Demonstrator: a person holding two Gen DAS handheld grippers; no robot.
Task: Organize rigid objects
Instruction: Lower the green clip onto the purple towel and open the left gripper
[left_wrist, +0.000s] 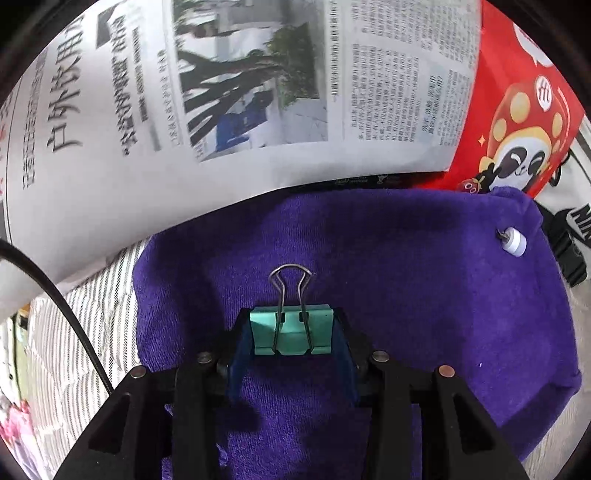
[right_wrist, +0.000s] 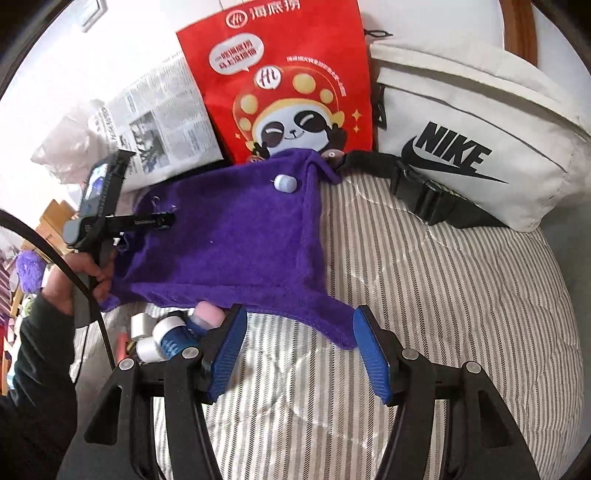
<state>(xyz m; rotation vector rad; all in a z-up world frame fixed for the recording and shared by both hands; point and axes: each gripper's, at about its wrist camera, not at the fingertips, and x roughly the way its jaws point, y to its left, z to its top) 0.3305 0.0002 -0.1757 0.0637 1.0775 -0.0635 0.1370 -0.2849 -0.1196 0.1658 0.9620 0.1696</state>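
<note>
Teal binder clip (left_wrist: 290, 329): clamped between the blue pads of the left gripper (left_wrist: 291, 332), wire handles pointing away from the camera, held just above the purple towel (left_wrist: 406, 277). Whether the clip touches the towel cannot be told. In the right wrist view the left gripper (right_wrist: 162, 219) is seen side-on over the towel's left part; the clip itself is too small to make out there.

White cylindrical piece w/ a small metal tip (left_wrist: 514, 242): lies on the towel near its far right corner, well apart from the clip; what it is stays unclear.

Right gripper (right_wrist: 295, 350): jaws apart, nothing between the pads; striped bedding (right_wrist: 424, 295) and the towel's near hem lie under the gap.

Small items (right_wrist: 173, 332) (white caps, blue-labelled tube, pink end): just beside the right gripper's left finger, partly hidden under the towel edge and behind the finger.

Person's hand (right_wrist: 85, 273) on the left gripper's handle; dark sleeve cut off at the frame edge.

Beyond the towel: newspaper (left_wrist: 221, 110), blurred print; red paper bag w/ panda figure (right_wrist: 288, 85), lower part covered by the towel; white Nike waist bag (right_wrist: 480, 122), black buckle strap (right_wrist: 424, 192) on the bedding.
</note>
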